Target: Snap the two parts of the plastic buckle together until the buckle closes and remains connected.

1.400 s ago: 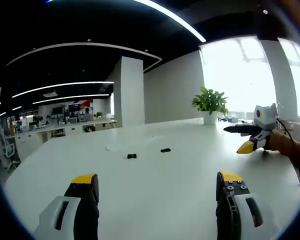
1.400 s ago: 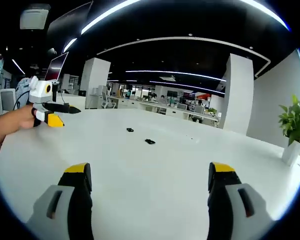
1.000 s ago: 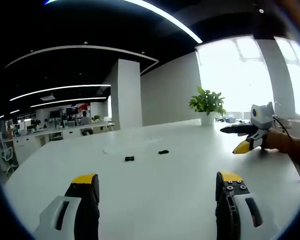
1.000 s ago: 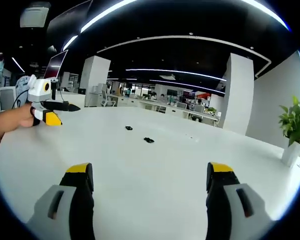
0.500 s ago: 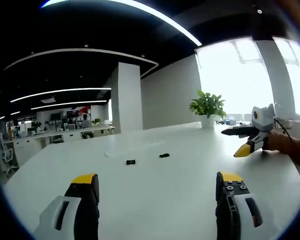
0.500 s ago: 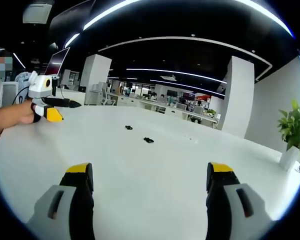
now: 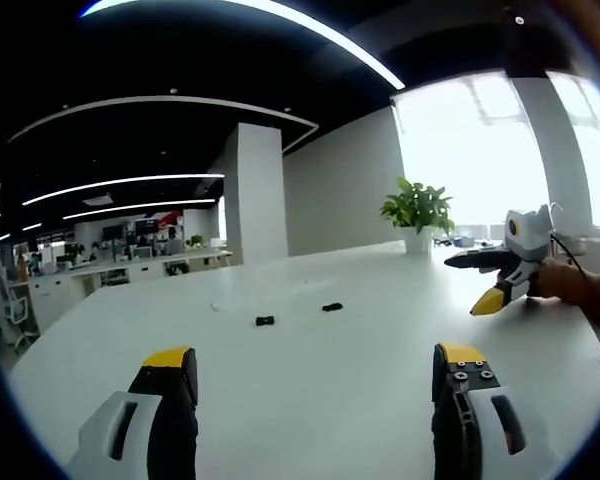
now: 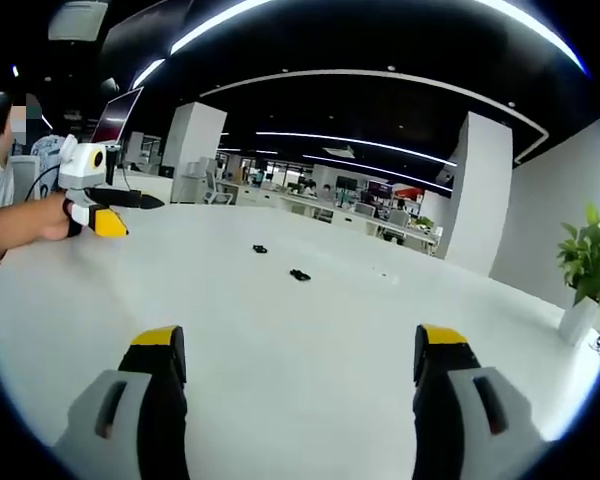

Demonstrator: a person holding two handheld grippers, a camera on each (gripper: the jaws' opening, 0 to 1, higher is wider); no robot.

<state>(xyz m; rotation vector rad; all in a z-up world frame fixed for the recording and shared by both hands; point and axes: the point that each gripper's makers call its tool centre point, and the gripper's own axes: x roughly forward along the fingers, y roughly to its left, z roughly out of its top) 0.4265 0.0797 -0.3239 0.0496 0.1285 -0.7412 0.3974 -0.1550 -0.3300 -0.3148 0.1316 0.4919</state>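
White table (image 7: pixel 310 380) in my left gripper view; two small black buckle parts (image 7: pixel 265 321) (image 7: pixel 331 307) lay apart on it, well ahead of my left gripper (image 7: pixel 315 365), jaws spread, empty. One potted plant (image 7: pixel 418 212) stood beyond. Right gripper view: same two parts (image 8: pixel 260 248) (image 8: pixel 300 275), separate, far from my right gripper (image 8: pixel 298 350), jaws spread, holding nothing.
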